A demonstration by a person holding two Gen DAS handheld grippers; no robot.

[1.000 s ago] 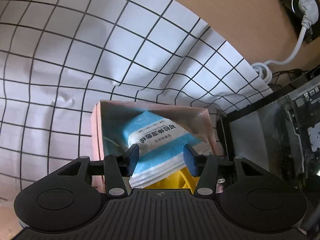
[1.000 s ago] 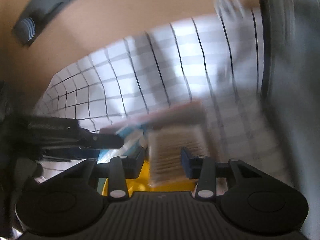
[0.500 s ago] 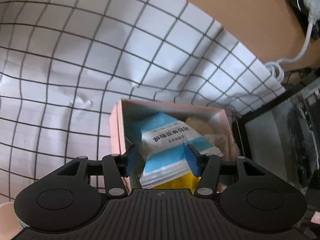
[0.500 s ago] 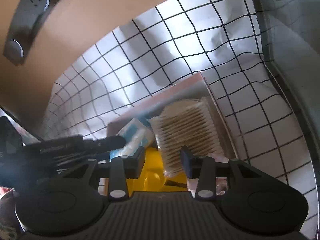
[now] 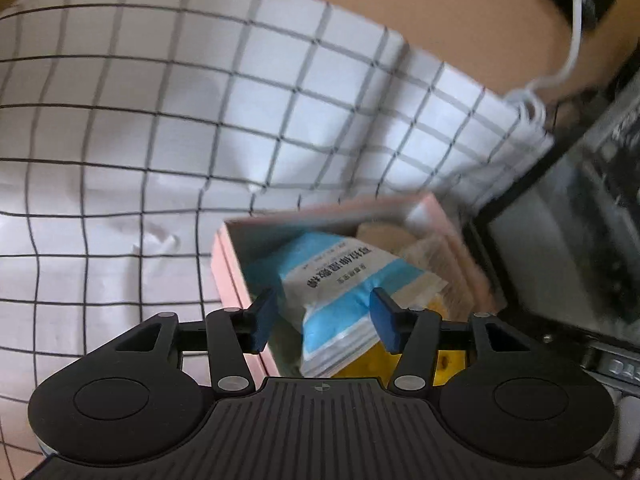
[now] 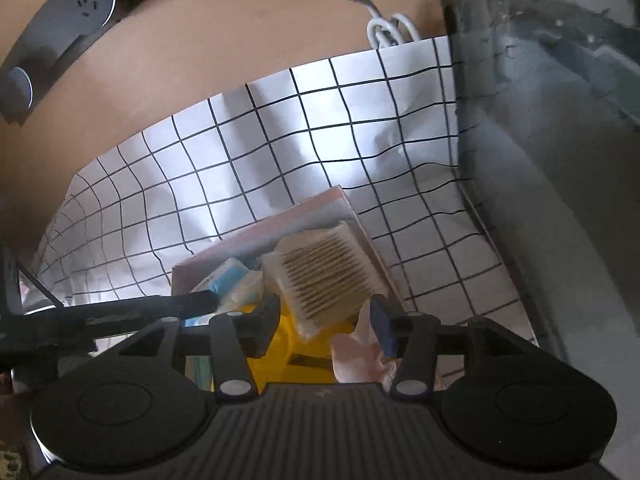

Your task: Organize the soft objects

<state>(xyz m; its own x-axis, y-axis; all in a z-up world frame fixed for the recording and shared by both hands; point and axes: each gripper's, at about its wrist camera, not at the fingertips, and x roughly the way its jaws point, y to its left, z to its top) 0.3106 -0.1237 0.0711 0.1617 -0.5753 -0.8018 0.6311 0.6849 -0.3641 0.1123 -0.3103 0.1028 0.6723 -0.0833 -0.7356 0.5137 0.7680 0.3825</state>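
Note:
An open pink box [image 5: 229, 268] lies on the checked cloth. In it a blue and white packet [image 5: 340, 276] leans on a yellow item [image 5: 444, 360]. My left gripper [image 5: 324, 320] is open and straddles the packet's lower end, with a gap at the left pad. In the right wrist view a clear pack of cotton swabs [image 6: 324, 276] lies in the box [image 6: 280, 224] beside the packet [image 6: 230, 276]. My right gripper [image 6: 326, 320] has its jaws opening, the pack's lower corner between them and free of the pads. A pale pink crumpled thing [image 6: 356, 356] sits under its right finger.
The white cloth with black grid lines [image 5: 120, 140] covers a brown tabletop [image 6: 200, 40]. A dark glass-sided computer case [image 6: 540, 120] stands close on the right of the box. A coiled white cable [image 6: 390, 30] and a round power socket [image 6: 88, 0] lie at the back.
The right gripper's jaws have widened off the cotton swab pack and the gripper has drawn back a little. The left gripper has rolled slightly, its jaws a touch wider around the packet.

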